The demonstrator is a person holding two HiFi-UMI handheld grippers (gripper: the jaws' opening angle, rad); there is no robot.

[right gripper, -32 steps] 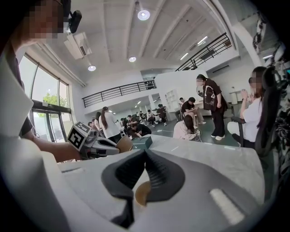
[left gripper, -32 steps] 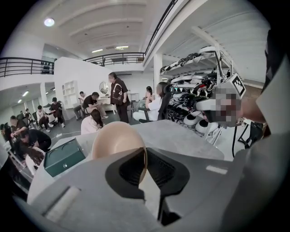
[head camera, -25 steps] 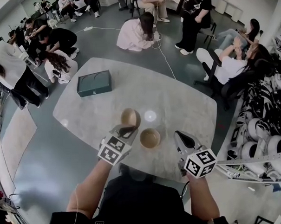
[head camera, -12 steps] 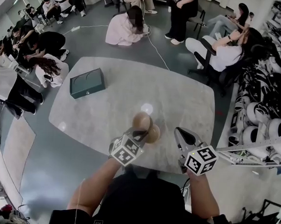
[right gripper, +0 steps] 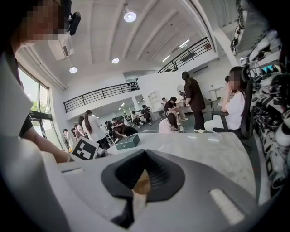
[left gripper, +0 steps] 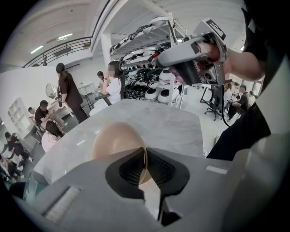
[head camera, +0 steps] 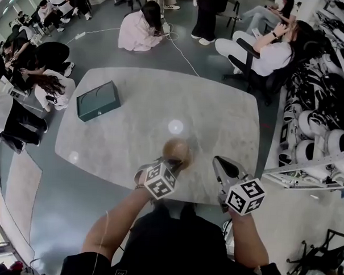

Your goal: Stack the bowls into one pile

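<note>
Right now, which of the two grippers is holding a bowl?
The left gripper: its jaws are clamped on the rim of the tan bowl. The right gripper is shut on nothing.

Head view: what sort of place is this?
Probably an open lab or workshop hall: people sit in groups on the grey floor around a marble-look table, and shelves at the right hold white rounded equipment.

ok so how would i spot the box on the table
Look in the head view for the pale marble table in the middle of the room. Toward its far left corner, away from the tan bowl at the near edge, lies the box. It is the only dark green, flat-sided thing there.
</note>
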